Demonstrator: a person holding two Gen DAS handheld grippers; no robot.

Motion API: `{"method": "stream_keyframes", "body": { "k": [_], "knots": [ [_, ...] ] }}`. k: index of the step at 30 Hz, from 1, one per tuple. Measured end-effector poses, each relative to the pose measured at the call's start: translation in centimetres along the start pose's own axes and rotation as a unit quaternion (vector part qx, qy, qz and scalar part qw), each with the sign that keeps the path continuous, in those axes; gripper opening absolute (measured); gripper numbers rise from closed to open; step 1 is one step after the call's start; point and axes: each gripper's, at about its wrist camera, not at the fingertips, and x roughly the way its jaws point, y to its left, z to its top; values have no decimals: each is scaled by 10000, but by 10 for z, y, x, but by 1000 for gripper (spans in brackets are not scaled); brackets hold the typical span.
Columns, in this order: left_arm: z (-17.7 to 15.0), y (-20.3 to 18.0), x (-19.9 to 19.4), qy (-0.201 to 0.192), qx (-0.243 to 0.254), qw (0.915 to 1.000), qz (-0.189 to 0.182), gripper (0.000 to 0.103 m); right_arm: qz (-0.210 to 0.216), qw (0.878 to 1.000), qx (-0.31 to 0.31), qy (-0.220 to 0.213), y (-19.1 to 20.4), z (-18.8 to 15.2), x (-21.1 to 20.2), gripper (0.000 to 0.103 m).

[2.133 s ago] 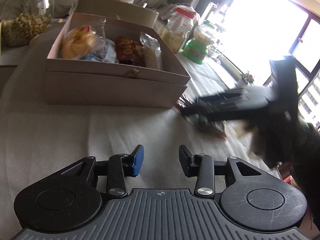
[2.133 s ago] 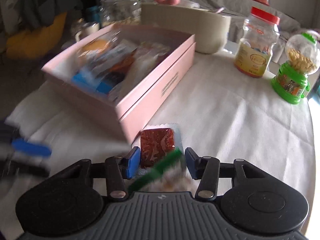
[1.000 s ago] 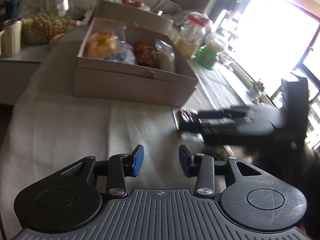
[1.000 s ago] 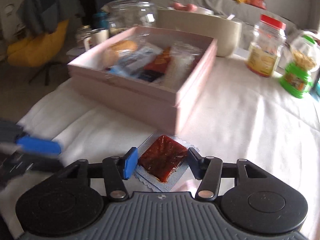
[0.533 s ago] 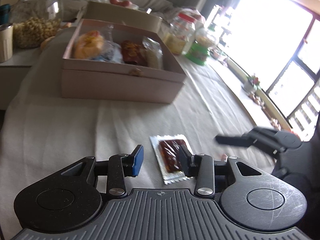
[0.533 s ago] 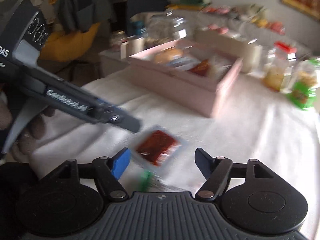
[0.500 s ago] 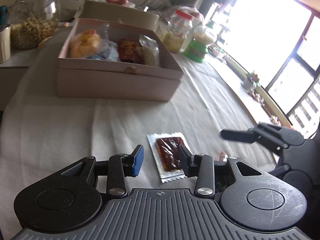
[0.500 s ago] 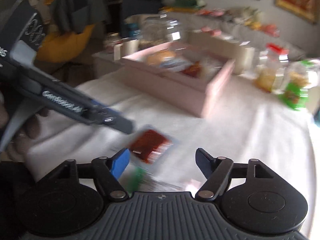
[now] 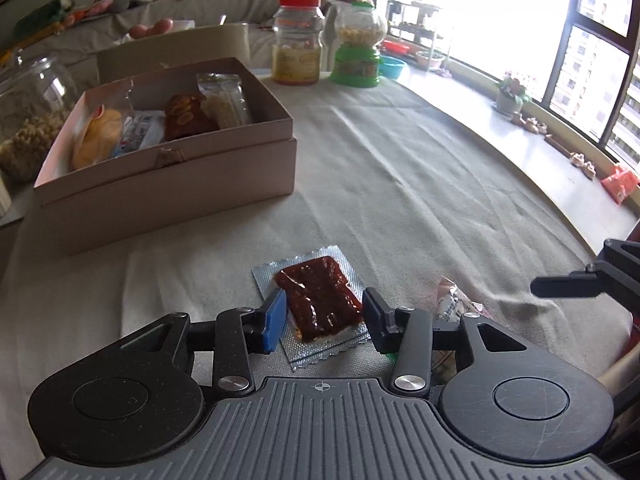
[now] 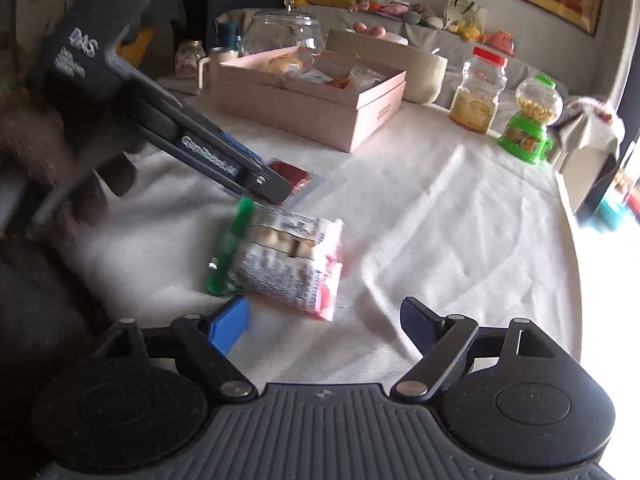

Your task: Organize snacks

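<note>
A red snack packet in silver foil lies flat on the tablecloth between the jaws of my left gripper. Those jaws are opening and the pads do not press on it. The right wrist view shows the left gripper over that red packet. My right gripper is opening with nothing between its fingers. A pink-and-white snack pack with a green edge lies just ahead of it. The open pink box with several snacks inside stands further back on the left.
Behind the box stand a beige container, a red-lidded jar and a green candy dispenser. A glass jar is at the far left. The table's rounded edge runs along the right.
The right gripper has drawn back from the red packet and spread its jaws, leaving both packs on the cloth. The left gripper has moved over the red packet and widened.
</note>
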Motion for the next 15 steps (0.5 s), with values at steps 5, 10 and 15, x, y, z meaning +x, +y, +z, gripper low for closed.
{"method": "stream_keyframes", "body": {
  "k": [5,10,15],
  "knots": [
    [0,2,-1,21,-14,10000,0,49,-1150,9933,65,-33,-11,11,18,86],
    [-3,14,-4,-15,-187,9998,62,50,-1049,9931,507,-93,-25,13,15,86],
    [-6,31,-8,-107,-400,9987,298,52,-313,9961,727,-385,-16,20,2,86]
  ]
}}
